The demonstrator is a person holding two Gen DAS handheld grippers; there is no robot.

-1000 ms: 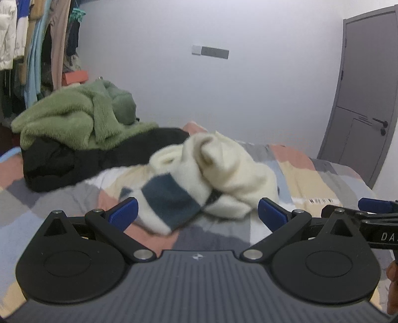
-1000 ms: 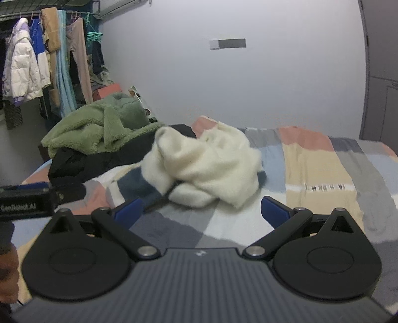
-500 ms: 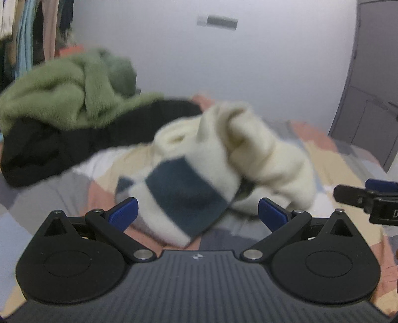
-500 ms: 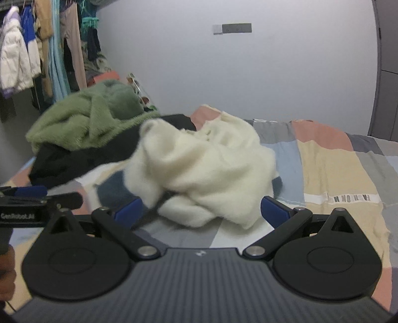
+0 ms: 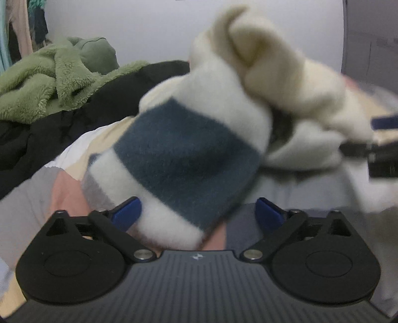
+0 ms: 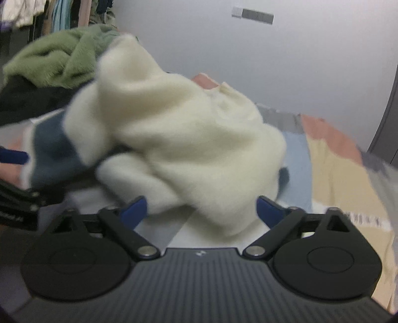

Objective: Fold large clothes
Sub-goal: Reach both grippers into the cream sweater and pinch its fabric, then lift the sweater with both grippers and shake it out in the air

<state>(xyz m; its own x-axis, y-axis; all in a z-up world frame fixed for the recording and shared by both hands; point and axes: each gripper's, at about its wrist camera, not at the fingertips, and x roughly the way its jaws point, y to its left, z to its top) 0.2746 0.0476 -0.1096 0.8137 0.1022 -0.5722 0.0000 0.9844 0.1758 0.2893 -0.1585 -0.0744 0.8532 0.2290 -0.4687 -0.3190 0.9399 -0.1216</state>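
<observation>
A crumpled cream fleece garment with a dark blue band (image 5: 189,159) lies in a heap on the bed; it also shows in the right wrist view (image 6: 189,139). My left gripper (image 5: 197,215) is open, and the banded end of the garment lies between its blue-tipped fingers. My right gripper (image 6: 201,211) is open, with the cream bulk of the heap between its fingers. Each gripper shows at the edge of the other's view, the right one in the left wrist view (image 5: 380,151) and the left one in the right wrist view (image 6: 17,179).
A green fleece (image 5: 49,82) lies on a black garment (image 5: 62,129) at the back left of the bed. The bedspread is patchwork (image 6: 335,179). Hanging clothes (image 6: 49,12) stand far left, a grey door (image 6: 388,119) at right, and a white wall behind.
Both grippers have moved forward and down to the cream garment, which now fills each view and lies between the open fingers. The jaws have stayed open.
</observation>
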